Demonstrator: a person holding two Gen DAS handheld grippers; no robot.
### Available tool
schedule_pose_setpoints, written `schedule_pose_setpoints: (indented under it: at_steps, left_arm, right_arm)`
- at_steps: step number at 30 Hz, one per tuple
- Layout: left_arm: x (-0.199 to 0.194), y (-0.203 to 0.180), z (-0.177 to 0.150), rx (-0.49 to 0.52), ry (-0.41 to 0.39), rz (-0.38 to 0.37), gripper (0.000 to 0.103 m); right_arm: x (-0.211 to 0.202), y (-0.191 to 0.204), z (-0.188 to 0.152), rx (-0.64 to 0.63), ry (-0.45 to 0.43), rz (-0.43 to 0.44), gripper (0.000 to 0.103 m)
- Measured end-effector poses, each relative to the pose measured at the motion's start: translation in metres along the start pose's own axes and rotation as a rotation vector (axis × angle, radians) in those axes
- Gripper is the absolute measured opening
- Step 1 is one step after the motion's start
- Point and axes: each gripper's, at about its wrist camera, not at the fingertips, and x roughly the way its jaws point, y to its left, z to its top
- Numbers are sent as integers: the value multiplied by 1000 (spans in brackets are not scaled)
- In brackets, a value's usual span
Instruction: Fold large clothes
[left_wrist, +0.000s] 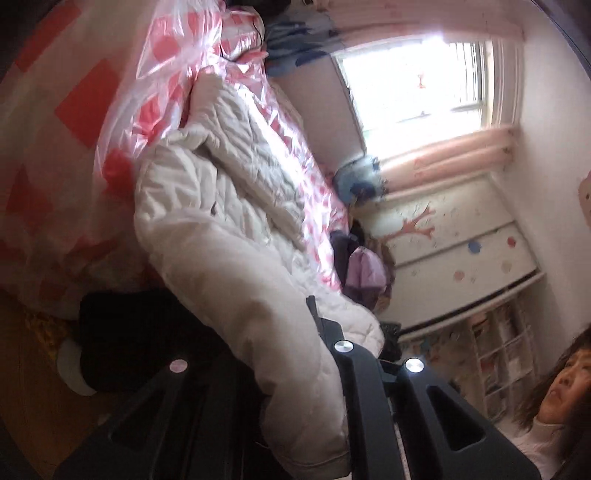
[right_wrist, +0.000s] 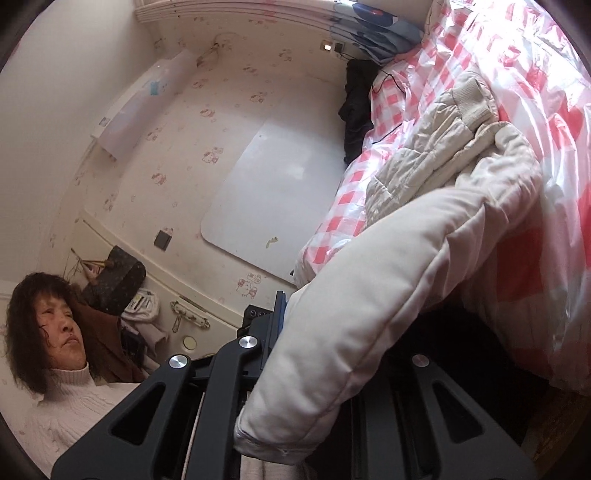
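The cream padded coat (left_wrist: 229, 236) is gripped by left claw (left_wrist: 295, 369) and right claw (right_wrist: 295, 369); folding is barely begun

We see a large cream-white padded coat (left_wrist: 221, 229), quilted in stitched rows, puffy and crumpled. Most of it lies stretched across the pink-and-white checked bed cover (left_wrist: 173, 66), its far end reaching away from us. Its near edge is lifted off the bed as a thick rolled fold. On the far side we see a ribbed beige cuff (right_wrist: 472, 99) lying flat.
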Motion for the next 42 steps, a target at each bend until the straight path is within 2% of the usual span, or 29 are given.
schedule_pose_setpoints:
  at_steps: [2, 5, 10, 16, 20, 24, 26, 28, 30, 32, 34, 35, 36, 37, 38, 39, 40, 41, 42]
  left_arm:
    - [2, -18, 12, 34, -34, -10, 10]
    - [8, -35, 48, 87, -79, -26, 10]
    - [45, -55, 130, 106, -169, -18, 10]
    - [111, -37, 230, 31, -253, 37, 10]
    - [155, -7, 281, -20, -289, 116, 10]
    - [205, 47, 312, -95, -307, 273, 10]
    - [227, 86, 315, -162, -300, 343, 11]
    - [244, 115, 313, -186, -291, 399, 14]
    - [252, 130, 313, -195, -289, 416, 14]
    - [250, 130, 313, -196, -284, 415, 16]
    - [242, 119, 314, -195, -273, 387, 26]
    - [235, 112, 314, -206, -288, 347, 39]
    - [225, 102, 312, -213, -312, 304, 56]
    - [213, 88, 308, -209, -354, 265, 65]
    - [203, 73, 305, -186, -408, 231, 78]
    - [192, 57, 302, -148, -453, 168, 87]
    - [184, 44, 300, -120, -478, 102, 88]
    - [178, 30, 299, -96, -495, 71, 89]
    - [178, 14, 297, -39, -494, 68, 90]
  right_arm:
    - [6, 6, 21, -29, -20, 23, 13]
    - [20, 17, 62, -79, -55, 31, 13]
    - [44, 13, 149, -94, -136, -7, 13]
    - [81, -33, 246, -38, -206, -153, 13]
    - [107, -81, 297, 24, -225, -293, 13]
    - [138, -152, 323, 146, -211, -461, 13]
    - [148, -190, 325, 202, -198, -541, 13]
    - [154, -222, 322, 236, -181, -598, 11]
    - [159, -238, 322, 246, -171, -624, 11]
    - [161, -243, 323, 249, -154, -636, 14]
    - [159, -242, 325, 277, -148, -623, 17]
    - [155, -239, 324, 302, -158, -597, 23]
    - [151, -231, 322, 314, -178, -561, 41]
    - [147, -219, 319, 305, -203, -530, 58]
    - [143, -201, 317, 276, -233, -528, 85]
    - [138, -182, 311, 213, -275, -536, 89]
    - [137, -159, 306, 146, -291, -532, 89]
    - [142, -142, 303, 66, -283, -551, 89]
    - [151, -126, 299, -31, -263, -618, 91]
